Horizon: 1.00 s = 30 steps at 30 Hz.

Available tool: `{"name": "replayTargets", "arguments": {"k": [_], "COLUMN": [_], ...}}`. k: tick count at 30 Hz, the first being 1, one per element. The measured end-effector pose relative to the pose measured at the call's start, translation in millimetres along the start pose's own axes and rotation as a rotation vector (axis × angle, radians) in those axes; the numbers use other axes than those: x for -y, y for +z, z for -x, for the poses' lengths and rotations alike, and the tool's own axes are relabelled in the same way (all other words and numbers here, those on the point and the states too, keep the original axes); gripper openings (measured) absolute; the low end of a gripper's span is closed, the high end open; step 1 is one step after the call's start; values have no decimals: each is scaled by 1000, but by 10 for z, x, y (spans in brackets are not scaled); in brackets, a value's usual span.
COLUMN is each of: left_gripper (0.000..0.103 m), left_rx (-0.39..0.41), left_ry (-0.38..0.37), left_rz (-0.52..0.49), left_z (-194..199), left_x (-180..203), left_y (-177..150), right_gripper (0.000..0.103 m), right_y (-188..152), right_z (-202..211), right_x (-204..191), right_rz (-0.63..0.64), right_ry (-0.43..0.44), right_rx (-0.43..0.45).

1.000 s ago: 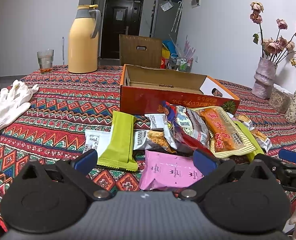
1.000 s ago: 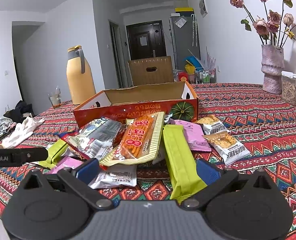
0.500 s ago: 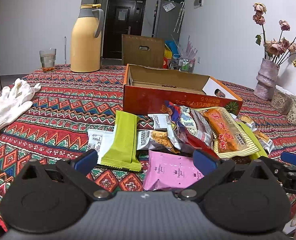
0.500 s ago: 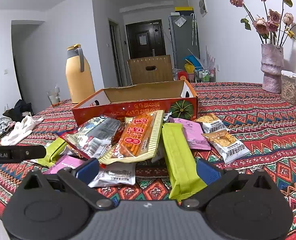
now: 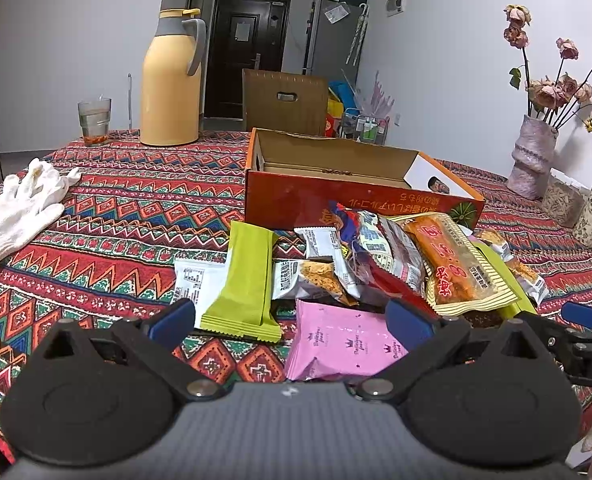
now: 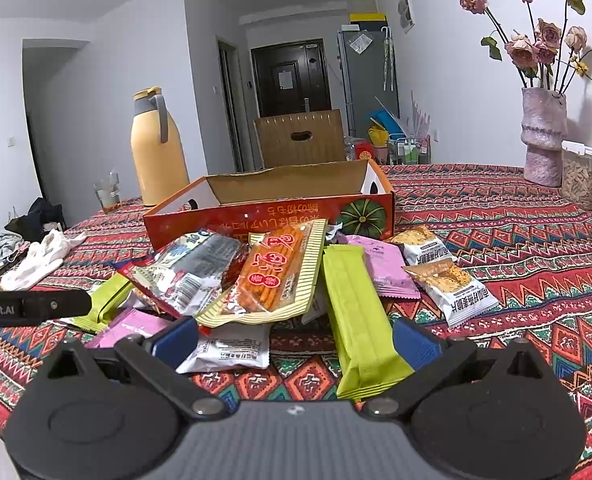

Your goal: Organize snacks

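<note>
A pile of snack packets lies on the patterned tablecloth in front of an open, empty orange cardboard box (image 5: 360, 196) (image 6: 271, 212). It includes a green bar (image 5: 247, 280), a pink packet (image 5: 344, 340), an orange-striped packet (image 5: 456, 264) (image 6: 275, 276) and another green bar (image 6: 356, 316). My left gripper (image 5: 289, 320) is open and empty, just short of the pink packet and green bar. My right gripper (image 6: 296, 338) is open and empty, at the near end of the second green bar and a white packet (image 6: 231, 348).
A yellow thermos (image 5: 171, 80) and a glass (image 5: 94, 120) stand at the far left. White gloves (image 5: 23, 204) lie on the left. A vase of flowers (image 5: 534, 156) and jars stand at the right. A chair back (image 5: 283, 100) is behind the box.
Both grippers have drifted slightly; the left view has shifted so the pile sits a little further right and lower. Nothing has been picked up.
</note>
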State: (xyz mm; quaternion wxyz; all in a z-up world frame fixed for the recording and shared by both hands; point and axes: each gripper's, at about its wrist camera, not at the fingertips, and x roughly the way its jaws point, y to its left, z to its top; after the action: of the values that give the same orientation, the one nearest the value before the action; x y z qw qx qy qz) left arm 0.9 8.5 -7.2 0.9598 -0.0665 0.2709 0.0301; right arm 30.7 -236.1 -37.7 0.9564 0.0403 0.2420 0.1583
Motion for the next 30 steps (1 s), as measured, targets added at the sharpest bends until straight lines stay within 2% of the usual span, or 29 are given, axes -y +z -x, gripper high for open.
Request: {"name": "replayTargets", "arguments": {"k": [22, 30], "left_gripper": [103, 103], "left_rx": [-1, -6], "left_ry": [2, 10], "left_rz": [-3, 1], "left_z": [-13, -82], "left_x": [9, -39], "left_y": [6, 38], "right_gripper": [103, 101], "right_y": [-2, 72], "right_z": [-10, -61], "right_x": [36, 101], "right_rz": [1, 30], "right_ry": [-3, -43], "right_rx": [-6, -3]}}
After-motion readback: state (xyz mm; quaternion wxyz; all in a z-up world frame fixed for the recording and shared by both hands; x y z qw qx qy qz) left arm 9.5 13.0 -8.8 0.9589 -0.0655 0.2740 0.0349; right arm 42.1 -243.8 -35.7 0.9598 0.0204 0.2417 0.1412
